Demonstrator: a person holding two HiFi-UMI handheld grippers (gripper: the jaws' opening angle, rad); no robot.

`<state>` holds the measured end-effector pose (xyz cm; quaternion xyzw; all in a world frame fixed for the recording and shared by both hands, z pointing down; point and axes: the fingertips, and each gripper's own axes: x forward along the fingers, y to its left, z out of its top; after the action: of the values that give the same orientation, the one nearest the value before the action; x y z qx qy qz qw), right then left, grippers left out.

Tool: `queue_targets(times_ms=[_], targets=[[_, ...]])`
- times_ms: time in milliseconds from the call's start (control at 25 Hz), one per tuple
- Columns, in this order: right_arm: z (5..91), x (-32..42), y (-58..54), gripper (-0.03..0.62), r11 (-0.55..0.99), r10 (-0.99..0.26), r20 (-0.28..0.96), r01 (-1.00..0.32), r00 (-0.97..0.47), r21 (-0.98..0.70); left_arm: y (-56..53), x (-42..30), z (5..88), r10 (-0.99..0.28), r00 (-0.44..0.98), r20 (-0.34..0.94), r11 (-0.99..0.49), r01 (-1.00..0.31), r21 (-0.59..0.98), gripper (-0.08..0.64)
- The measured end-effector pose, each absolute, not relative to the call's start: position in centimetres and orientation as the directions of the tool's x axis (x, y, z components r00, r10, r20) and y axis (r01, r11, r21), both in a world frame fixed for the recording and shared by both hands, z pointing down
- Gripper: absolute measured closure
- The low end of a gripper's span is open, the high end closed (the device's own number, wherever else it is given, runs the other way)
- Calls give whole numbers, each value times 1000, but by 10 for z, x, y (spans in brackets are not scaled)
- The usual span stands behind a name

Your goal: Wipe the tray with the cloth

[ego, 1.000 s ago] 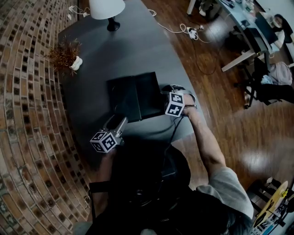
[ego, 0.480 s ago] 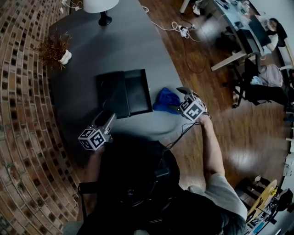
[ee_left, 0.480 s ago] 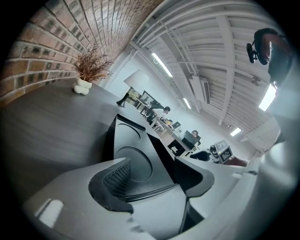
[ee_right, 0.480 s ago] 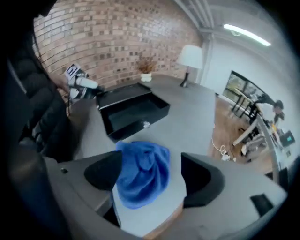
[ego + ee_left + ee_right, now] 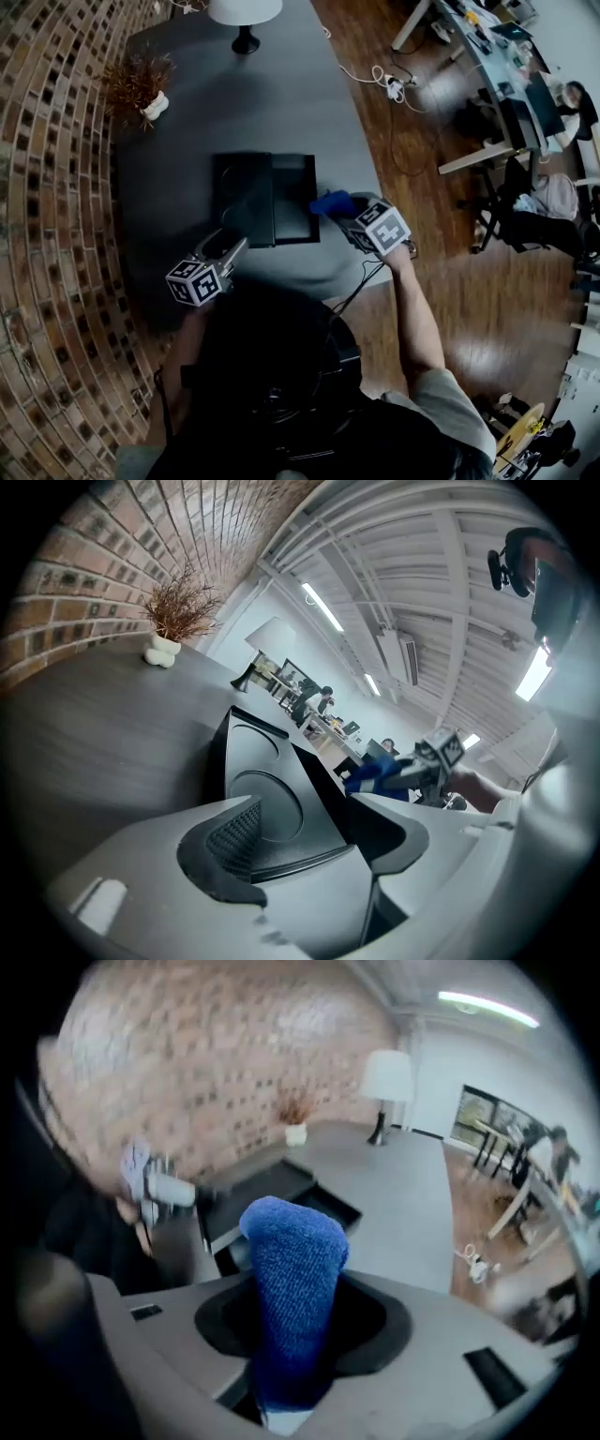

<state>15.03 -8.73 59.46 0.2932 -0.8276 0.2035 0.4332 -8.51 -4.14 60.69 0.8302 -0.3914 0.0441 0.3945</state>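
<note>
A black tray [image 5: 246,192] with round recesses lies on the grey table [image 5: 253,103]. My left gripper [image 5: 232,246] is at its near left corner. In the left gripper view the tray's rim [image 5: 272,799] runs between the jaws of that gripper [image 5: 314,832], which is shut on it. The blue cloth [image 5: 332,202] hangs at the tray's right edge, bunched in my right gripper [image 5: 345,214]. In the right gripper view the cloth [image 5: 292,1279] stands up out of the closing jaws of that gripper [image 5: 295,1335], squeezed between them.
A white lamp [image 5: 246,19] and a dried plant in a white vase [image 5: 141,89] stand at the table's far end. A brick wall runs along the left. The table's edge is just right of my right gripper, with wooden floor, cables [image 5: 389,80] and desks beyond.
Half a second ago the cloth lay on the table right of the tray. It is now off the table in my right gripper, at the tray's right edge. My left gripper has stayed at the tray.
</note>
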Motion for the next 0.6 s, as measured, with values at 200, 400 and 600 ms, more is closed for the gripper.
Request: queue_targets(times_ms=[200, 400, 600], targets=[[594, 71, -192, 408, 328, -559, 589, -808, -583, -489, -41, -87, 607, -622, 692, 365, -376, -674, 637, 281], [655, 50, -214, 407, 271, -547, 745, -923, -381, -272, -38, -83, 606, -610, 706, 360, -388, -662, 642, 281], [687, 45, -159, 407, 671, -309, 941, -732, -138, 113, -38, -85, 605, -607, 712, 352, -391, -654, 648, 281]])
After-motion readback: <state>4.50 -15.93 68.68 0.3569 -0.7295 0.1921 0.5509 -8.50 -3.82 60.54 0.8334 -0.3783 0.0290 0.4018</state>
